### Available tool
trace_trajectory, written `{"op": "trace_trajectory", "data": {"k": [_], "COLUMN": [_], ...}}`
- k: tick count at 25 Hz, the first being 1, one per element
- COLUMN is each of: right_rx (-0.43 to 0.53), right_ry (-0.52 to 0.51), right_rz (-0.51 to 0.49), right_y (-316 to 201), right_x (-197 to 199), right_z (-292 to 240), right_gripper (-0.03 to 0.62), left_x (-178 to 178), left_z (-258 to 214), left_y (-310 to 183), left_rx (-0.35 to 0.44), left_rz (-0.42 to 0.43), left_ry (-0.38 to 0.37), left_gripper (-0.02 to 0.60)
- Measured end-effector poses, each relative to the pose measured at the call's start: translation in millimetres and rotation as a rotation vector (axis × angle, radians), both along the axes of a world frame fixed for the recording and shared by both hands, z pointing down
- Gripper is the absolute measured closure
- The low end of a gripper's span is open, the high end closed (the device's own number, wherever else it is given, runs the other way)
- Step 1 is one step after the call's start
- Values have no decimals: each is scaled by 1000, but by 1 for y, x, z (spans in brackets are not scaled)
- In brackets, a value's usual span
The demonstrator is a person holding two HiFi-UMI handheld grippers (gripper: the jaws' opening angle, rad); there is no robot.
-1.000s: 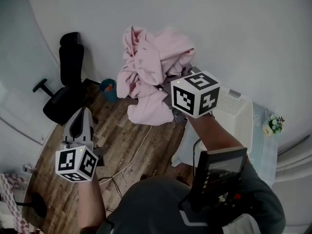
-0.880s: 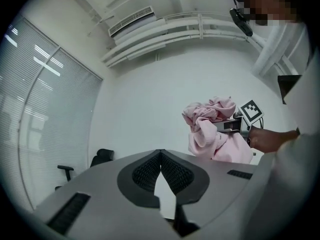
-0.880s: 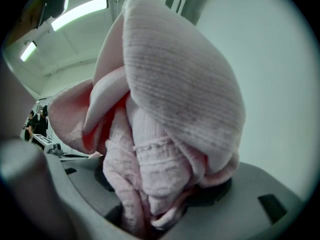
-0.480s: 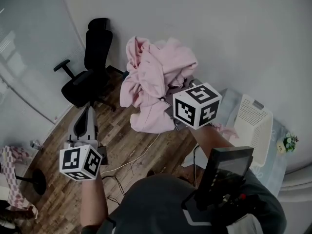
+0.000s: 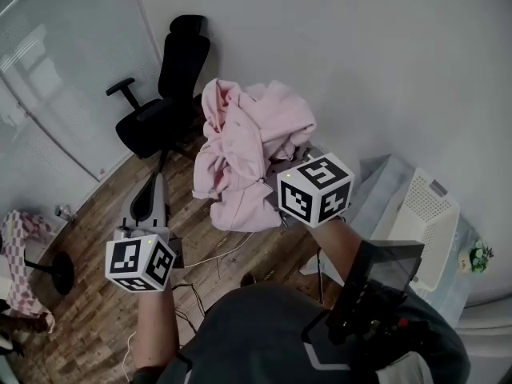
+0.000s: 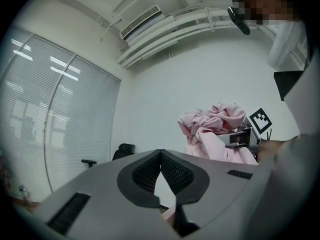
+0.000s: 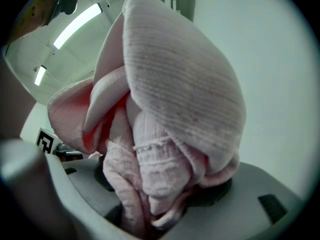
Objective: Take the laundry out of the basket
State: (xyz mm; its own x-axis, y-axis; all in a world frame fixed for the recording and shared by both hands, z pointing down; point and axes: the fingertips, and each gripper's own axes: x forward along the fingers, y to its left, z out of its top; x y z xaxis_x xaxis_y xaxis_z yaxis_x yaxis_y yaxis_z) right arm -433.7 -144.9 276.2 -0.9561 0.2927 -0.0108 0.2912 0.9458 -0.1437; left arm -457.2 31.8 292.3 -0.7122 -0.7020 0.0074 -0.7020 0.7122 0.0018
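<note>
Up in front of the pale wall, the pink laundry (image 5: 248, 134) hangs in a crumpled bunch, lifted clear of the white basket (image 5: 432, 214) and well apart from it. The right gripper (image 7: 157, 194) has its jaws clamped on the cloth. In the right gripper view, thick folds and a ribbed knit cuff are wedged between the two pads, and the rest of the garment balloons above them, filling most of the view. From the head view the fabric drapes down past that gripper's marker cube, loose ends dangling over the wooden floor (image 5: 104, 318). The basket sits off to the person's right on a pale blue surface (image 5: 374, 186), with a small potted plant (image 5: 478, 256) just beside it. What's inside the basket can't be made out from here. The left gripper (image 6: 161, 153) is held lower at the person's left, over the floor, pointing roughly toward the black office chair (image 5: 172, 78). Its jaws are together at the tips, pads touching, nothing between them. The left gripper view catches the pink bundle and the other gripper's cube off to one side, with window blinds (image 6: 50, 124) along the left wall and an air-conditioning unit (image 6: 140, 21) up at the ceiling. A light cable (image 5: 216, 256) trails across the floor below the laundry.
</note>
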Motion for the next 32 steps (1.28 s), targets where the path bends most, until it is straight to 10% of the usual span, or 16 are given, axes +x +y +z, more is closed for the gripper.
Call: {"op": "trace_trajectory", "data": {"k": [13, 32], "right_rx": [46, 29], "right_ry": [1, -8], "right_rz": [-59, -5], "right_y": [60, -12], "right_x": [-5, -8], "right_z": [-6, 9], "right_gripper": [285, 285], "left_x": [-4, -17], "left_z": [2, 17], "left_y": [38, -42], "left_rx": [27, 26], "left_rz": [-30, 19], "left_ry": [19, 23], "left_gripper": [572, 573]}}
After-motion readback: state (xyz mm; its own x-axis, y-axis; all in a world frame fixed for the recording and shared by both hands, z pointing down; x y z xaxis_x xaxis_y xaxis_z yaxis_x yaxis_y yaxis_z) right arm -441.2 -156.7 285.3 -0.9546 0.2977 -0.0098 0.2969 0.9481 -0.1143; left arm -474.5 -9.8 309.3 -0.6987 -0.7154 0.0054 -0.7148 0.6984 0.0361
